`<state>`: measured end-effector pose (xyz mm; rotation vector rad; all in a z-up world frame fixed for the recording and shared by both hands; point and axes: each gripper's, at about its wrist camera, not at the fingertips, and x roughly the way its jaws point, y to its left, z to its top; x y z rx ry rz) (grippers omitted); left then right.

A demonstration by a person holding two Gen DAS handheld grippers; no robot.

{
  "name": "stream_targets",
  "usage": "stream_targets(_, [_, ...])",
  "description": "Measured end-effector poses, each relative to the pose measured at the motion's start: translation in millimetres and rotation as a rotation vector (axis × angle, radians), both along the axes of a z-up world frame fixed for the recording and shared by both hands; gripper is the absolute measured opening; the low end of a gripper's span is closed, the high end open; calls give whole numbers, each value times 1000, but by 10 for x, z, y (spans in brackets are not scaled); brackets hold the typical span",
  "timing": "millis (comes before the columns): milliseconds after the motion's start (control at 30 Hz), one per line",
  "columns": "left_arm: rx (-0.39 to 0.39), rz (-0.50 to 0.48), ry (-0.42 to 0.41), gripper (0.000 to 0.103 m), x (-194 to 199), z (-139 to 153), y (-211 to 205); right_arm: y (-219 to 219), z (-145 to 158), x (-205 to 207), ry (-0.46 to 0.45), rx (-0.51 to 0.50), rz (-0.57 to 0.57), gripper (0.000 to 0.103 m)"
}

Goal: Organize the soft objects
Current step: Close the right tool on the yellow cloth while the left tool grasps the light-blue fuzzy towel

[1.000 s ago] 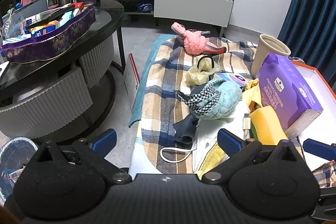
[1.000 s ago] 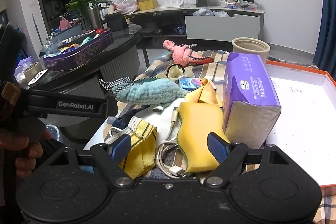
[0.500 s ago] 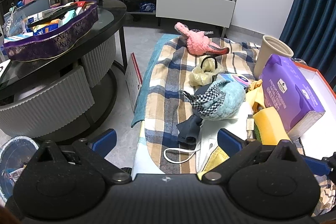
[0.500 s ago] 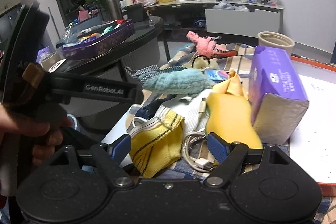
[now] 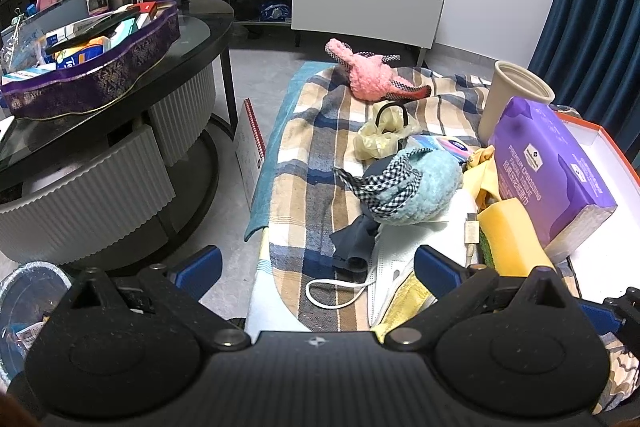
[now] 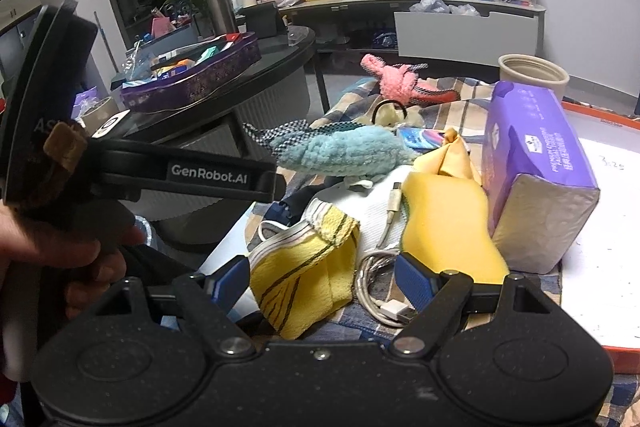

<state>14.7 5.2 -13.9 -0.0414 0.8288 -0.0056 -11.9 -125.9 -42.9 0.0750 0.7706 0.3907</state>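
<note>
The right gripper point(image 6: 322, 285) stands wide, holding nothing, its blue fingers either side of the yellow striped cloth point(image 6: 306, 277) at the near edge of the pile. Over the last second it has slid to its left: it was straddling the yellow sponge point(image 6: 444, 223), which now lies just right of its right finger, beside the coiled white cable point(image 6: 380, 281). That shift suggests the cloth is the chosen pick, and the jaws look lined up to close on it.

The left gripper point(image 5: 316, 269) is also wide and empty, hovering short of the pile; its view has hardly changed. Seen from the right wrist, a hand point(image 6: 60, 267) grips its handle to the left of the cloth.

Beyond the cloth lie a white face mask point(image 5: 404, 251) and a dark blue rag point(image 5: 354, 241), then the blue fluffy toy point(image 6: 340, 151); the pink fluffy toy point(image 5: 370, 75) sits well behind it. The purple tissue pack point(image 6: 532, 163) stands right of the sponge, at the edge of the orange-rimmed box point(image 6: 600, 195). Nothing soft has yet been sorted.
</note>
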Motion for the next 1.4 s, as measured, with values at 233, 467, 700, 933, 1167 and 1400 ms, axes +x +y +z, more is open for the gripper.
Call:
stream_targets(233, [-3,14,2,103,10,-1,42,148,-90,51,33,1,55,94])
stream_targets(467, [-6,33,1,103,16,6,121,381,-206,141,47,-23,124,93])
stream_targets(700, [-8,17,-11,103,54,17,110,385,-339,257,86,-29,115,25])
stream_targets(933, [-16,-53,-51,103,195,67,-6,58,-83,78,-8,3,74,10])
stream_targets(1167, [-18,-150,-58,103,532,-12,-241,-266,90,-23,-53,-10,-10,10])
stream_targets(1400, [-61,-196,13,62,790,-263,-345,-415,139,1,-68,1,-54,10])
